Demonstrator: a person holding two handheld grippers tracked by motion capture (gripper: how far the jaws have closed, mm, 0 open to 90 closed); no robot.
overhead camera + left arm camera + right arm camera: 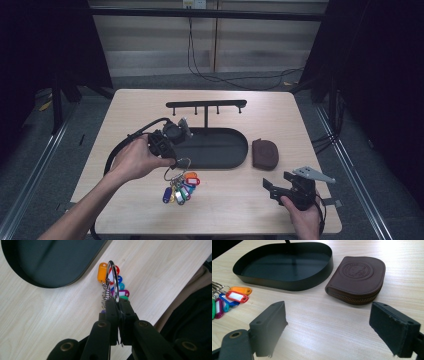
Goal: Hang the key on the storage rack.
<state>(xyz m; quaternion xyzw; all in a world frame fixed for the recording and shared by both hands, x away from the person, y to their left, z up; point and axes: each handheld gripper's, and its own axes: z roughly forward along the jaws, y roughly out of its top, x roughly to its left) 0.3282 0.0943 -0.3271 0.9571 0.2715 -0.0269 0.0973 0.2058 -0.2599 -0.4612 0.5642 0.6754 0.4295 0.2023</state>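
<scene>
A steel key ring [112,281] with several coloured tags [180,188] hangs from my left gripper [117,305], which is shut on the ring's lower edge. In the high view that ring [181,164] sits just in front of the black oval tray [235,160], and the tags still rest on the table. My right gripper [327,322] stands open near the front right of the table [274,187], nothing between its jaws. Ahead of it lies a brown zip pouch [359,277].
The black tray [287,283] carries a post with a hook bar [206,105] across its top. The brown pouch [264,153] lies right of the tray. A black cable [131,141] trails from the left gripper.
</scene>
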